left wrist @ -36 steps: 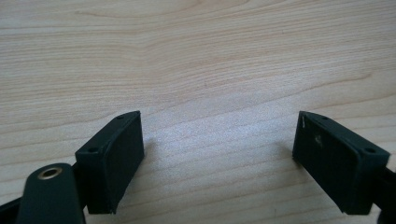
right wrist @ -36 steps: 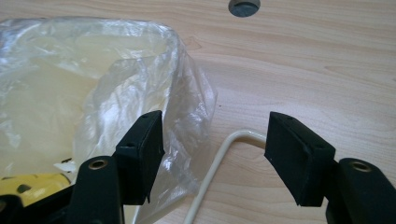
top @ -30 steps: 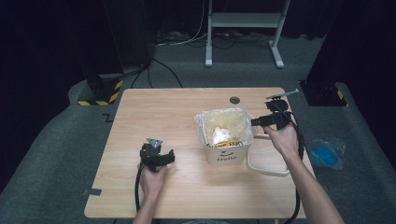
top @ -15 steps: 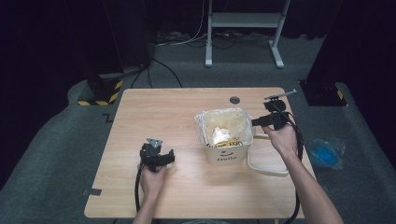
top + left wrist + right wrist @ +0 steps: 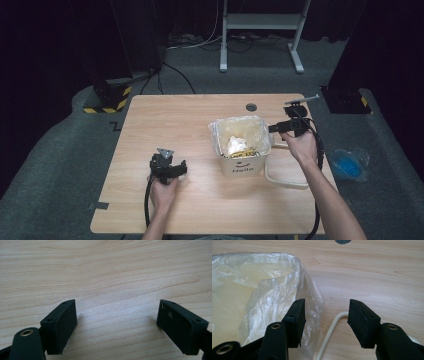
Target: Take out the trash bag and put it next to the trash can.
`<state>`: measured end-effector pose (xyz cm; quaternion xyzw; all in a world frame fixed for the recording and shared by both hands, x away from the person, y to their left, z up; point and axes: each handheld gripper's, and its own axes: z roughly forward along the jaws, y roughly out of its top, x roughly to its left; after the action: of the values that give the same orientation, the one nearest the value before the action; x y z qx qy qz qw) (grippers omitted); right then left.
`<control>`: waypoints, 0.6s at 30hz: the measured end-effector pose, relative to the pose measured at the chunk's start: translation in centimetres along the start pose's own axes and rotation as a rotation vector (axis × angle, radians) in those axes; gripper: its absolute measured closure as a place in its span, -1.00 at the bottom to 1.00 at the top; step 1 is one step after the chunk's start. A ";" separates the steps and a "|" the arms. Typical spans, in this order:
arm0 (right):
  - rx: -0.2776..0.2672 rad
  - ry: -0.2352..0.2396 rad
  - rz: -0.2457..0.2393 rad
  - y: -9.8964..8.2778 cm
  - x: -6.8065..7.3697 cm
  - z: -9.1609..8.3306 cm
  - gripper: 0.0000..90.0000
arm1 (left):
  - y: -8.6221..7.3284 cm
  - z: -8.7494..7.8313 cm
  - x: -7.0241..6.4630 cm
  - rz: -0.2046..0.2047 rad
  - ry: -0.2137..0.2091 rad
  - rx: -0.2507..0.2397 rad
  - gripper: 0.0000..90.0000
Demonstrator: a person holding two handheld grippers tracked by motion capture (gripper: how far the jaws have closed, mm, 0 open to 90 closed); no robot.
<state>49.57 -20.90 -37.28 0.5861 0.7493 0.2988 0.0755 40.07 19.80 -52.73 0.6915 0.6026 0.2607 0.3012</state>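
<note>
A cream bin (image 5: 244, 167) printed "Hello" stands right of the table's middle, lined with a clear plastic bag (image 5: 240, 131) that holds crumpled pale waste (image 5: 239, 145). My right gripper (image 5: 273, 129) hovers at the bin's right rim. Its jaws (image 5: 325, 317) have just been opening and stand half apart, with the bag's loose overhang (image 5: 312, 302) beside the left jaw and no pad pressing on it. A cream hoop (image 5: 332, 326) lies flat on the table under them, right of the bin (image 5: 286, 176). My left gripper (image 5: 181, 169) rests on the bare table, open and holding nothing (image 5: 117, 325).
A dark round grommet (image 5: 251, 107) sits in the wooden table (image 5: 170, 120) behind the bin. On the floor are a blue bundle in clear plastic (image 5: 347, 162) at the right, a white stand (image 5: 260, 22) behind, and a yellow-striped black base (image 5: 105, 97) at the back left.
The right gripper has shifted only slightly beside the bin's right rim. The left hand and its gripper have stayed put.
</note>
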 end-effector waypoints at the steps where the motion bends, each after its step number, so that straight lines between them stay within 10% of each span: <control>1: 0.004 0.005 0.005 0.0 0.0 0.1 0.13 | 0.0 0.0 0.0 0.000 0.000 0.000 -0.64; 18: -0.015 0.003 -0.087 0.2 1.3 -1.2 0.98 | 0.0 0.0 0.0 -0.001 -0.001 0.000 -0.64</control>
<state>48.78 -20.08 -35.93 0.5519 0.7720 0.3018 0.0917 40.07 19.79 -52.73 0.6912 0.6029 0.2603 0.3017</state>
